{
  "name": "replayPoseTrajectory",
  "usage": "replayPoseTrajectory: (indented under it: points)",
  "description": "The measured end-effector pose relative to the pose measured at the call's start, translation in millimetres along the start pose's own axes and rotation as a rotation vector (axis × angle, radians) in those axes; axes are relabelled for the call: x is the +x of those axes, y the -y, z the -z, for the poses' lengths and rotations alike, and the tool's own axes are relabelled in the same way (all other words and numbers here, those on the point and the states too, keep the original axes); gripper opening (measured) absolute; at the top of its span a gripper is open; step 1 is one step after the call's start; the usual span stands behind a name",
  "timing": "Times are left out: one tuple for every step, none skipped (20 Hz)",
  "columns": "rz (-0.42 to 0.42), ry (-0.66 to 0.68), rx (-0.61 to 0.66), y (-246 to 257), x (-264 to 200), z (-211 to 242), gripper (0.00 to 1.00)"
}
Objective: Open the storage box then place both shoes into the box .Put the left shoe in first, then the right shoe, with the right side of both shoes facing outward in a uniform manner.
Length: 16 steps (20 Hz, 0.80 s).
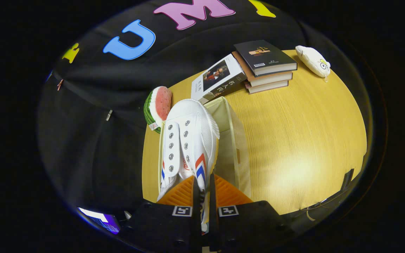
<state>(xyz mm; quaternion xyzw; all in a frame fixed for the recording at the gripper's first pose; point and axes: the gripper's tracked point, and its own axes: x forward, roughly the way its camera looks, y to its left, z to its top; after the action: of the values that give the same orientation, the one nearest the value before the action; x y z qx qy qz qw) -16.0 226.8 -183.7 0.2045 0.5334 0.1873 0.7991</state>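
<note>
Gripper (202, 191) clamped tight on the white shoe's (188, 140) side wall, holding it over the open storage box (236, 140), books (265, 66) beyond.

My one camera sits on my gripper (202, 191) and looks forward along its two fingers, down at a slant onto the wooden table (304, 140). It is very near the white shoe (188, 140) that the fingers pinch; the books (265, 66) lie far beyond.

White canvas shoe (188, 140) with metal eyelets is showing matt; the frosted plastic box (236, 147) is looking translucent; the wood-grain table (301, 140) is gleaming smooth; glossy paper books (265, 65) are lying upper right.
</note>
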Motion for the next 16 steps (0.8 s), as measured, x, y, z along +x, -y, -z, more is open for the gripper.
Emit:
replayPoseTrajectory:
  points:
    - [-0.031,0.016,0.006,-8,-3,-6,0.37]
    - [-0.071,0.041,0.016,-21,-3,-11,0.61]
    - [-0.093,0.06,0.02,-31,-7,-15,0.85]
    - [-0.105,0.077,0.015,-36,-13,-21,0.96]
    - [-0.109,0.097,0.004,-38,-17,-26,0.97]
    - [-0.109,0.12,-0.012,-41,-22,-31,0.97]
    - [-0.107,0.144,-0.03,-43,-28,-35,0.98]
    - [-0.104,0.175,-0.046,-44,-35,-41,0.99]
    - [-0.103,0.209,-0.065,-46,-43,-47,0.99]
    - [-0.106,0.245,-0.084,-49,-52,-52,0.99]
    - [-0.103,0.284,-0.105,-51,-64,-57,0.99]
    - [-0.097,0.323,-0.132,-52,-77,-62,0.99]
    - [-0.082,0.368,-0.163,-50,-90,-69,0.99]
    - [-0.062,0.41,-0.199,-48,-104,-75,0.99]
    - [-0.037,0.444,-0.234,-43,-118,-77,0.99]
    - [-0.012,0.486,-0.266,-38,-133,-81,0.99]
